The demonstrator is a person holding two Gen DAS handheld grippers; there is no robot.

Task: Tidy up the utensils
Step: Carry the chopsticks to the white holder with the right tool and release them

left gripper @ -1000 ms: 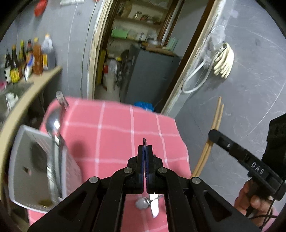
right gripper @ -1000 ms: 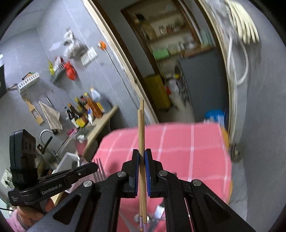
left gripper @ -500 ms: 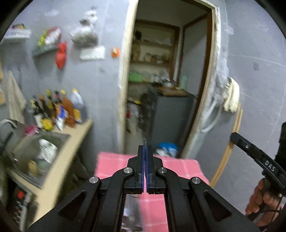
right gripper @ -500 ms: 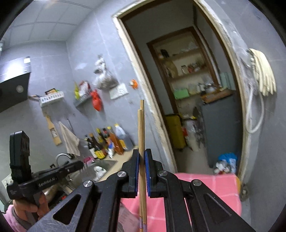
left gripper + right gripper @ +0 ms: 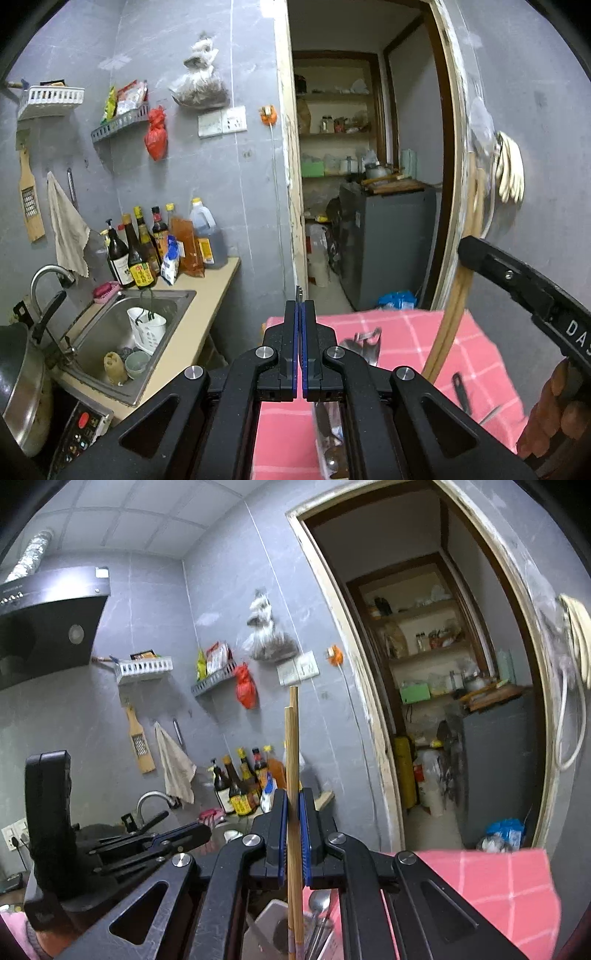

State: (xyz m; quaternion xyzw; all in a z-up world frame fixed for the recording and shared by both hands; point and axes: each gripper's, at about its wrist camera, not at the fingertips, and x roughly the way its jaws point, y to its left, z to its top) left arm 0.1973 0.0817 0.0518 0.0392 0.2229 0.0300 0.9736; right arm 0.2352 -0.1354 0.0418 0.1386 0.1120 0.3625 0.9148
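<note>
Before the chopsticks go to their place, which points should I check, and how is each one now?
1. Right gripper shut on the chopsticks: ok.
2. Both chopsticks together, ends nearly even: ok.
3. Left gripper shut on a thin metal utensil; what kind it is: cannot tell.
4. Utensil holder standing in the sink: ok.
5. Utensils remaining on the pink cloth: not ok.

Two chopsticks (image 5: pixel 293 760) (a pair), two grippers, one sink (image 5: pixel 173 306).
</note>
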